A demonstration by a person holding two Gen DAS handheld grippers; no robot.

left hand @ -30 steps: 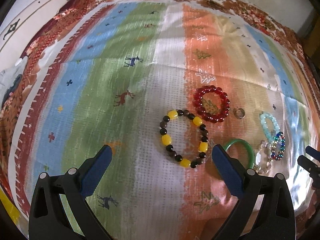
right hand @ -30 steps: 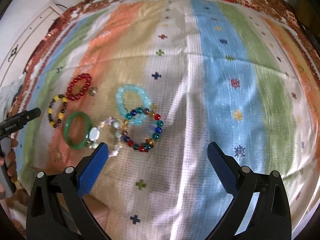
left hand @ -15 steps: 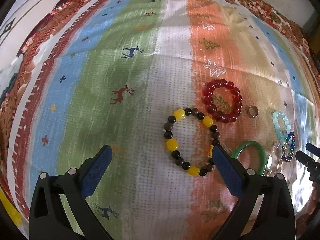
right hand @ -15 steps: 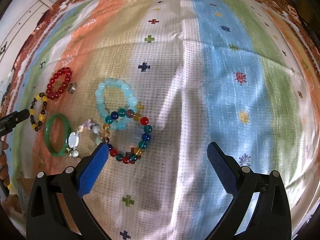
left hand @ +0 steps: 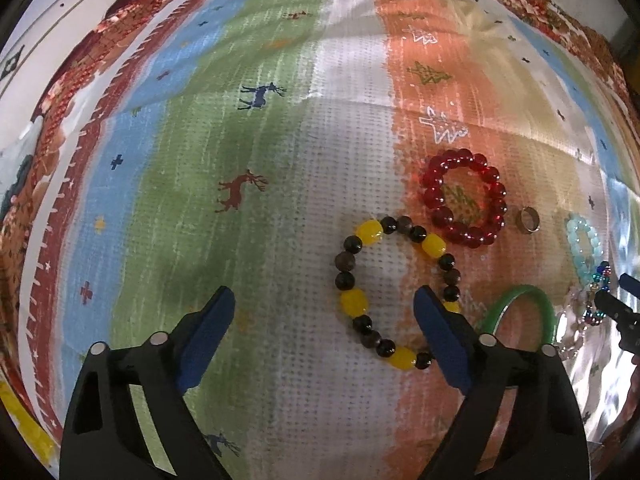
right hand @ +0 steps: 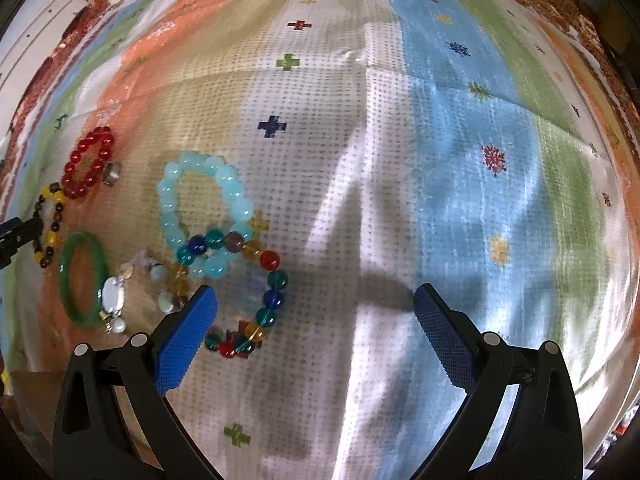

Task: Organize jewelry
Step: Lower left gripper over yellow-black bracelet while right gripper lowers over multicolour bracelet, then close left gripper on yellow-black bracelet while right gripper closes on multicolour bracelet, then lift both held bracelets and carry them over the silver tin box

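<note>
Jewelry lies on a striped cloth. In the left wrist view my left gripper (left hand: 324,300) is open and empty; its right finger overlaps the edge of a yellow-and-dark bead bracelet (left hand: 352,304). A red bead bracelet (left hand: 436,200), a small metal ring (left hand: 528,220) and a green bangle (left hand: 516,296) lie to the right. In the right wrist view my right gripper (right hand: 314,300) is open and empty; its left finger is beside a multicolour bead bracelet (right hand: 272,280) that overlaps a pale blue bracelet (right hand: 168,196). A clear crystal bracelet (right hand: 112,296) lies next to the green bangle (right hand: 66,276).
The striped tablecloth (left hand: 280,160) covers the whole table, with a brown patterned border at the far edge. A white panelled wall or door (left hand: 48,8) stands at the back left. The other gripper's tip (left hand: 616,312) shows at the right edge.
Both grippers have moved lower and closer to the cloth. The yellow-and-dark bracelet now sits against the left gripper's right finger; the multicolour bracelet is nearer the right gripper's left finger.
</note>
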